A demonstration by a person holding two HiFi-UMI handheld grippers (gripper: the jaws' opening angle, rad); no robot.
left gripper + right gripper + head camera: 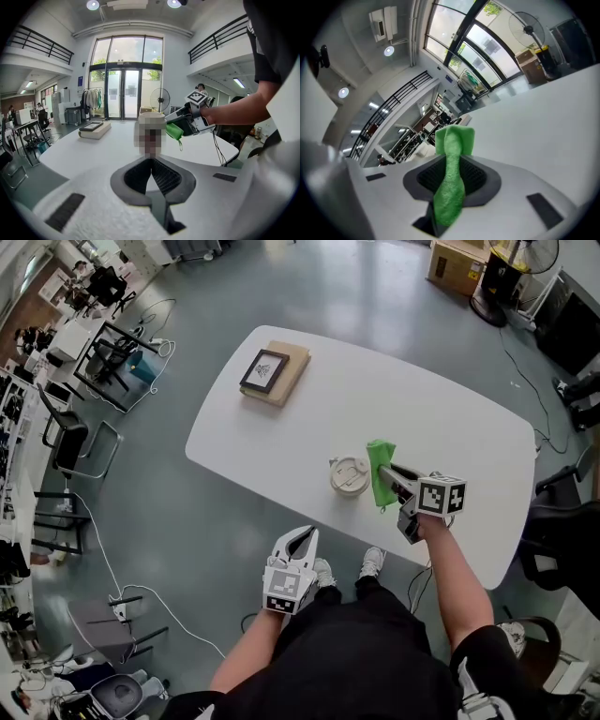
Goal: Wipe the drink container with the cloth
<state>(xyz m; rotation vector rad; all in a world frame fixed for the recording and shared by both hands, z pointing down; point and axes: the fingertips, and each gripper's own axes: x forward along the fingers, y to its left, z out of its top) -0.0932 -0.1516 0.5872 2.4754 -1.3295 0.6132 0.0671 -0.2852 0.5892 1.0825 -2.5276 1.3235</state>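
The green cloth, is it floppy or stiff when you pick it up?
Probably floppy: the cloth bunches narrow where the right claw pinches it, then fans out. Its fuzzy surface likely grips rather than slips. Probably light, since one pinch holds it up.

Head view: from above you, steeply down on the table (450, 418) | left gripper view: low off the near edge, level across the table, catches your right gripper (174, 125) | right gripper view: close over the table, tilted upward | all three share the table.
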